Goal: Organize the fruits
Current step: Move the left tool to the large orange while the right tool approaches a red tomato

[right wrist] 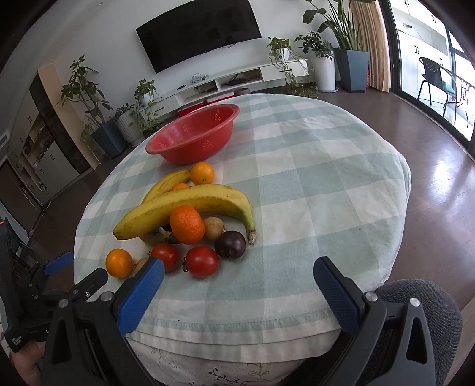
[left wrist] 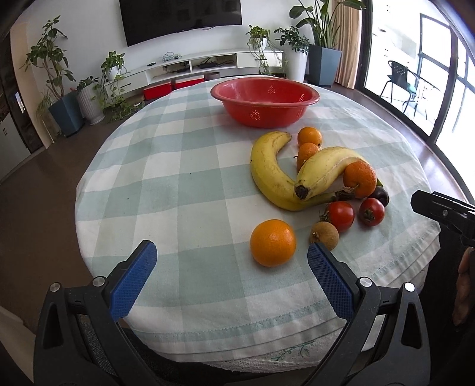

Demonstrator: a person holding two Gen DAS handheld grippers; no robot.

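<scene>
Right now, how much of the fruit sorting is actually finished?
Nothing yet. The red bowl looks empty, and both bananas, the oranges and the tomatoes lie on the tablecloth. The left gripper and the right gripper are open, holding nothing. All fruit remains.

Wall television (left wrist: 181, 17), potted plants (left wrist: 50, 77), white media console (left wrist: 207, 63), black chair (right wrist: 436, 77)

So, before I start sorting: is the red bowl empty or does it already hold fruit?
Empty: the red bowl shows only bare inside; no fruit in it.
</scene>
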